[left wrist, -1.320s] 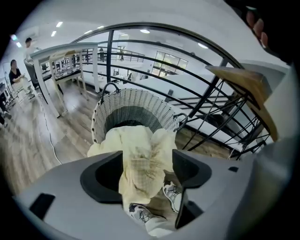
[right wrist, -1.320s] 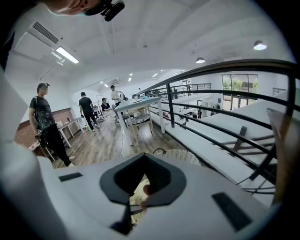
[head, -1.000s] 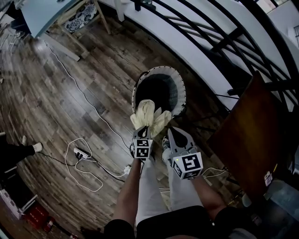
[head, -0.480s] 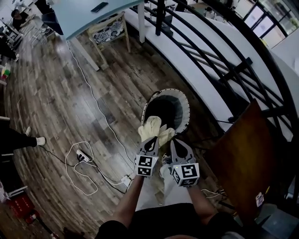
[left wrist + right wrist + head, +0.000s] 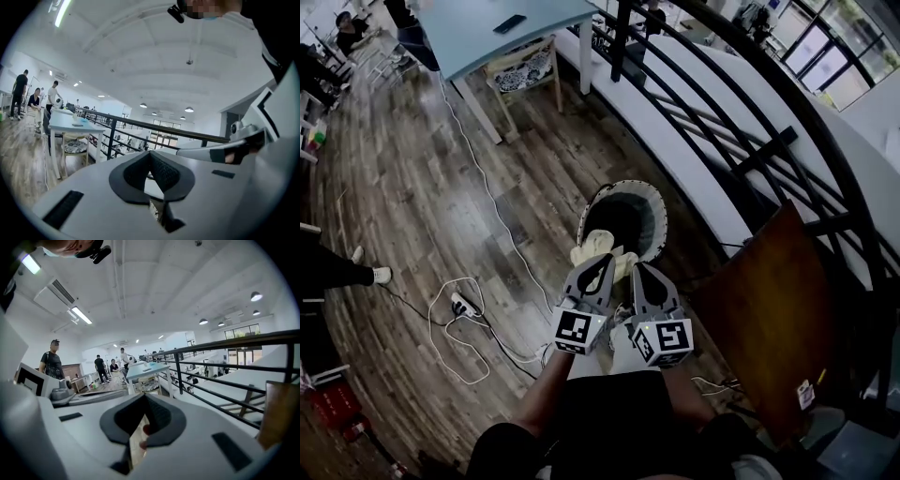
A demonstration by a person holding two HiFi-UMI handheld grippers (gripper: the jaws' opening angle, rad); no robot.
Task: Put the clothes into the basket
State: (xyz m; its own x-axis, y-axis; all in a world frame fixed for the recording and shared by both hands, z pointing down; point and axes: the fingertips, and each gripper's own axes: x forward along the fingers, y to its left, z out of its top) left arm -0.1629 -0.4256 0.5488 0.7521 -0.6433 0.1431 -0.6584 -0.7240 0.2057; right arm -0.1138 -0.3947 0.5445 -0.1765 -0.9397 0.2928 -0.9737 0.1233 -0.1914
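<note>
A round woven basket (image 5: pixel 658 206) with a dark inside stands on the wood floor by the railing. A cream cloth (image 5: pixel 598 249) hangs bunched over the basket's near rim, right at both grippers' tips. My left gripper (image 5: pixel 600 265) is raised close under the head camera and shut on the cloth. In its own view the left gripper (image 5: pixel 151 154) has its pads pressed together. My right gripper (image 5: pixel 636 270) sits beside it, also shut. In the right gripper view (image 5: pixel 144 397), a cream strip of the cloth (image 5: pixel 137 439) shows between the jaws.
A black railing (image 5: pixel 741 103) above a white ledge curves behind the basket. A brown board (image 5: pixel 769 309) leans at the right. White cables and a power strip (image 5: pixel 461 305) lie on the floor at left. A chair (image 5: pixel 525 67) and a blue table (image 5: pixel 487 28) stand further back.
Both grippers have risen toward the head camera, the left one more, taking the cream cloth up with them. The cloth now hangs at the basket's near rim.
</note>
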